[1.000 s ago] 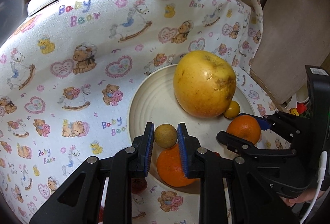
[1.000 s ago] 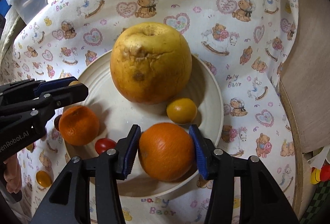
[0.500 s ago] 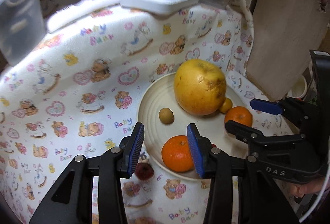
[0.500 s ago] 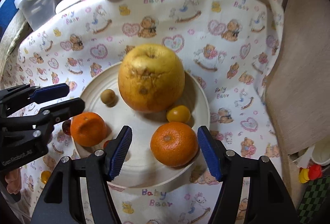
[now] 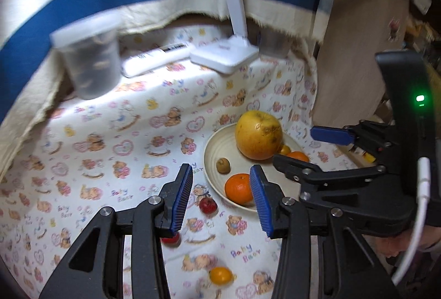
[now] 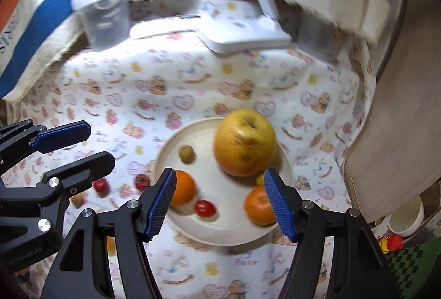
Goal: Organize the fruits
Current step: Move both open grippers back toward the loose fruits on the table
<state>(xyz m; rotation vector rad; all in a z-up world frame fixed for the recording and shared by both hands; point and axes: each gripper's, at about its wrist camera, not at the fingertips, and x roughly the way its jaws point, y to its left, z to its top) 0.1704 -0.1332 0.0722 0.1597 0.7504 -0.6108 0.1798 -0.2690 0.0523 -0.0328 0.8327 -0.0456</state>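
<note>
Blurring table edges, right orange (image 6: 257, 206) half hidden behind jaws

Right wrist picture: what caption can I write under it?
Open right gripper above a plate of oranges, a big yellow fruit and a tomato.

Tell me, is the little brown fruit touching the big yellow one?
Apart. The left wrist view shows bare plate between the little brown fruit and the big yellow fruit.

Plate (image 6: 193, 227) holds pomelo (image 6: 244, 143) at back, oranges (image 6: 182, 187) in front; tomatoes (image 5: 208, 205) on cloth (image 5: 110, 133) left of plate.
</note>
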